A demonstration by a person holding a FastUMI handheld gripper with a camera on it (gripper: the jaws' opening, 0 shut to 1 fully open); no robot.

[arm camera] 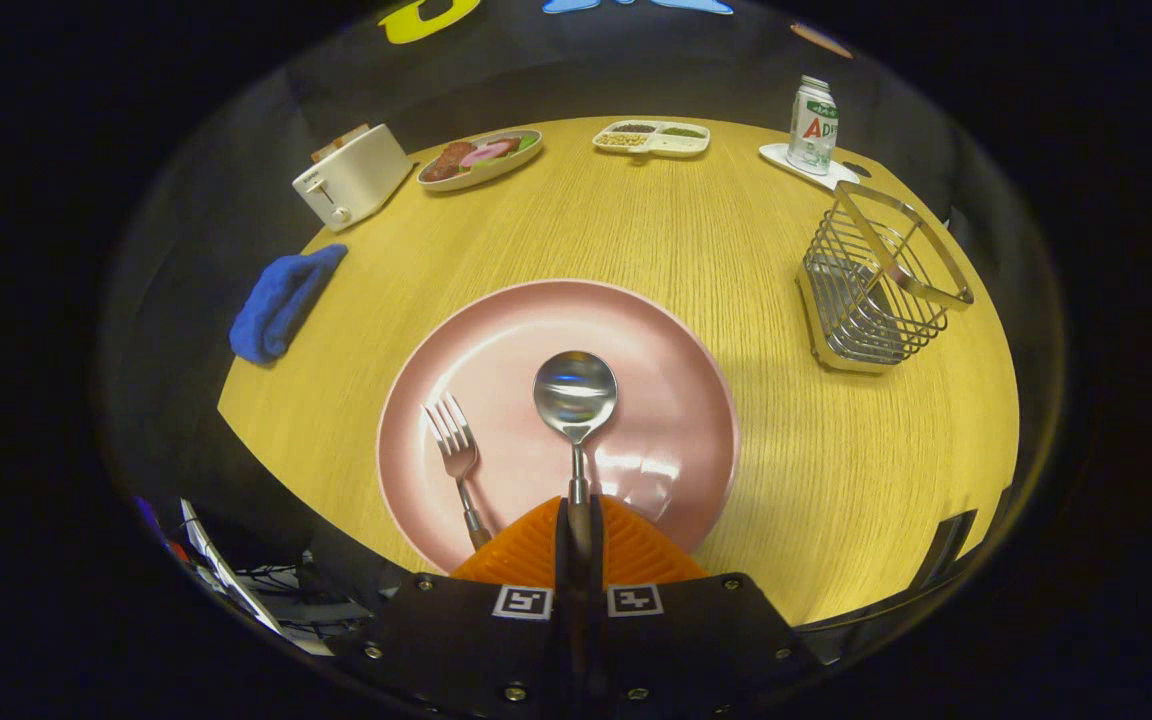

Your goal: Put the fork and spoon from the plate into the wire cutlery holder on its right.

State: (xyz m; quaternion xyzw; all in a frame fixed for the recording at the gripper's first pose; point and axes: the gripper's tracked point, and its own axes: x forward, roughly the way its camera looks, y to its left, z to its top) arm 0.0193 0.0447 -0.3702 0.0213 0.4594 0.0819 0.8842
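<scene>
the gripper [576, 525] is squeezed tight on the spoon [575, 400], with the handle pinched between both fingers. the spoon's round bowl sits over the middle of the pink plate [676, 350]. the fork [456, 455] lies on the plate too, just left of the spoon. the wire cutlery holder [876, 285] stands on the wooden table [636, 220] to the right of the plate, apart from it. a blue cloth [281, 300] lies left of the plate.
</scene>
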